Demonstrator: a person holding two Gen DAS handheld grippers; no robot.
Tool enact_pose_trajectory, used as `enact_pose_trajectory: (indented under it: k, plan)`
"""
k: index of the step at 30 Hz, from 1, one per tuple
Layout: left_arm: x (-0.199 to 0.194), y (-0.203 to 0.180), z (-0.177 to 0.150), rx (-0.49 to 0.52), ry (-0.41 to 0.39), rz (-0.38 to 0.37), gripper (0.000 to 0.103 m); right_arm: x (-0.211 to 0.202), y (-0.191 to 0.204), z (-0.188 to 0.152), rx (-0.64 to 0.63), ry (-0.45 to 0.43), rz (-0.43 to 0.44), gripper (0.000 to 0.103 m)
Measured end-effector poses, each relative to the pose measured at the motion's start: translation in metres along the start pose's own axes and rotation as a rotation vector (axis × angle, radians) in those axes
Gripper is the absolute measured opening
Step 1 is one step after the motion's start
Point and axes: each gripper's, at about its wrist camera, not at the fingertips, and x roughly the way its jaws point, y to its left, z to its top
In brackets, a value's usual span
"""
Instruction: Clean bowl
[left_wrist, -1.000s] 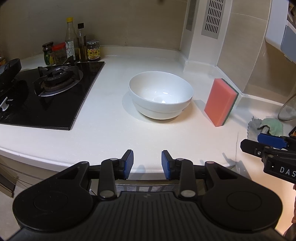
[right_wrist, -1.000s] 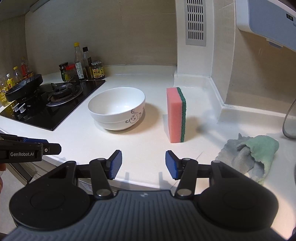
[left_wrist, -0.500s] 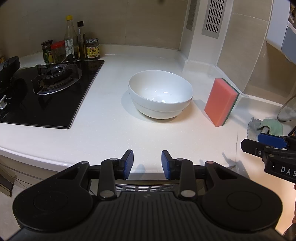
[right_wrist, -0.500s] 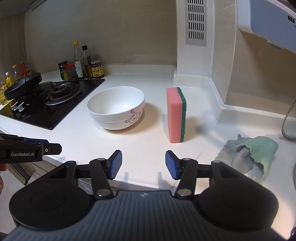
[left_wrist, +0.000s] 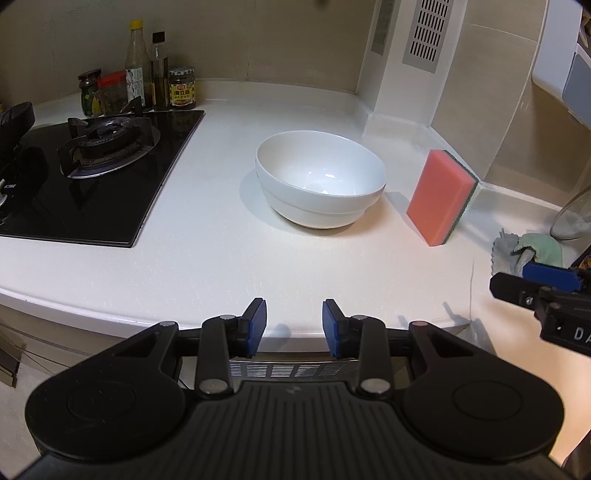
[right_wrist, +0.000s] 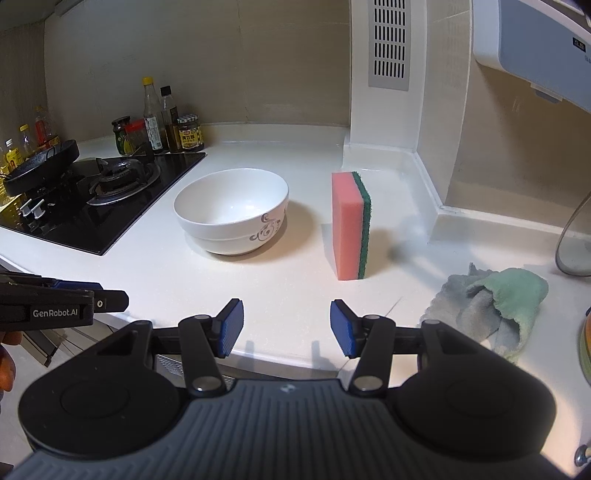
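So far nothing is started: the white table (right_wrist: 295, 291) carries the bowl (right_wrist: 232, 210) upright near the hob (right_wrist: 92, 206), and the pink-and-green sponge (right_wrist: 351, 225) stands on edge just beside it, untouched. Both the left claw (left_wrist: 294, 322) and right claw (right_wrist: 287, 322) hover at the table's front edge, jaws apart and empty; picking up the sponge and wiping remain.
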Motion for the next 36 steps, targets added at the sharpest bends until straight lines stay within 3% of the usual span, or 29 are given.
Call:
enact_pose_trajectory:
  k: [21,31,36]
  plan:
    - [0.044,-0.003,0.035,0.078,0.048,-0.045,0.040,0.002,-0.018,0.048,0.053,-0.011,-0.001,0.047]
    - [0.066,0.014,0.067,0.130,0.052,-0.064,0.040,0.029,-0.027,0.105,-0.010,0.057,-0.052,0.047]
    - [0.074,0.030,0.085,0.078,0.026,-0.028,0.040,0.079,-0.034,0.132,-0.067,0.172,-0.076,0.047]
